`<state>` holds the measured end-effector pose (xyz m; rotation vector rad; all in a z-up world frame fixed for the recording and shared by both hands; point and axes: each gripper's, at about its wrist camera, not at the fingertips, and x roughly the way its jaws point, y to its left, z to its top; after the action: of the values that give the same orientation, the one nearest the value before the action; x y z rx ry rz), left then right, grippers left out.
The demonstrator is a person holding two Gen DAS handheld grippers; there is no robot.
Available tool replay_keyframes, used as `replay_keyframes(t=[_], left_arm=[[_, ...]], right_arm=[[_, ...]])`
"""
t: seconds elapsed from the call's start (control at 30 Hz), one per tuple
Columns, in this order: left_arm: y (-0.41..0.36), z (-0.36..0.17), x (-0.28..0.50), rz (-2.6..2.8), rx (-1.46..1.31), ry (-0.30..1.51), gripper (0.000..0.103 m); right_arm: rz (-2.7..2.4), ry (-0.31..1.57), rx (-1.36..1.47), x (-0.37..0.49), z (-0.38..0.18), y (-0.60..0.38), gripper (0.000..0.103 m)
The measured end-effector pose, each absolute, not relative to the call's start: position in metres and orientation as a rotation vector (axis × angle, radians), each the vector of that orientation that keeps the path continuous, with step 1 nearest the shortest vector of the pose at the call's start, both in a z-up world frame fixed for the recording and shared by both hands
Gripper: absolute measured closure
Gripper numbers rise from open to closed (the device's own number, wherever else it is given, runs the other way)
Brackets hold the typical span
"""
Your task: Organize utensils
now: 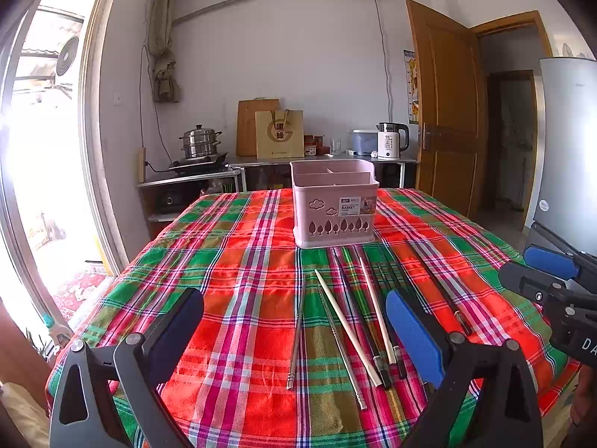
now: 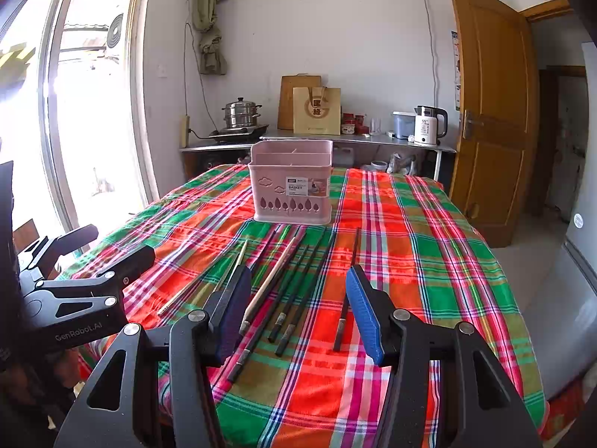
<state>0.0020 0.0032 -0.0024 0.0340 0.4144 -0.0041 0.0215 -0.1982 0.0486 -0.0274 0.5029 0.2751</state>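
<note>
- The chopsticks (image 2: 287,291) lie loose on the plaid cloth (image 1: 238,268) of the counter, fanned out just in front of the pink basket (image 1: 334,205): pale wooden ones, metal ones and several dark ones, none yet in a compartment.
- The basket stands upright at the far middle, its dividers visible from above and nothing showing inside.
- Both tools hover above the sticks and hold nothing: the left gripper (image 1: 294,336) spread wide, the right gripper (image 2: 298,310) also released.
- To do this step well, I judge it best to pick one stick near its thick end, close squarely across it, lift clear of its neighbours, then tip it end-down into a slot.
- Overlapping dark sticks may roll or lift together.
- Readable writing: "BASKET" on the basket's label (image 2: 304,186); "GenRobot.AI" on the left tool as seen from the right wrist; "55" on the white kettle (image 2: 427,127).
</note>
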Motion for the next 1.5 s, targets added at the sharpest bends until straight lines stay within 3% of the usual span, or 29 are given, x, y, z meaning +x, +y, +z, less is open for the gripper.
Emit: replay_keyframes(t=[1.5], left_arm=[[0.0013, -0.0010, 0.0021, -0.007, 0.026, 0.424, 0.004]], right_arm=[[0.272, 0.510, -0.024, 0.0240, 0.0456, -0.1978, 0.049]])
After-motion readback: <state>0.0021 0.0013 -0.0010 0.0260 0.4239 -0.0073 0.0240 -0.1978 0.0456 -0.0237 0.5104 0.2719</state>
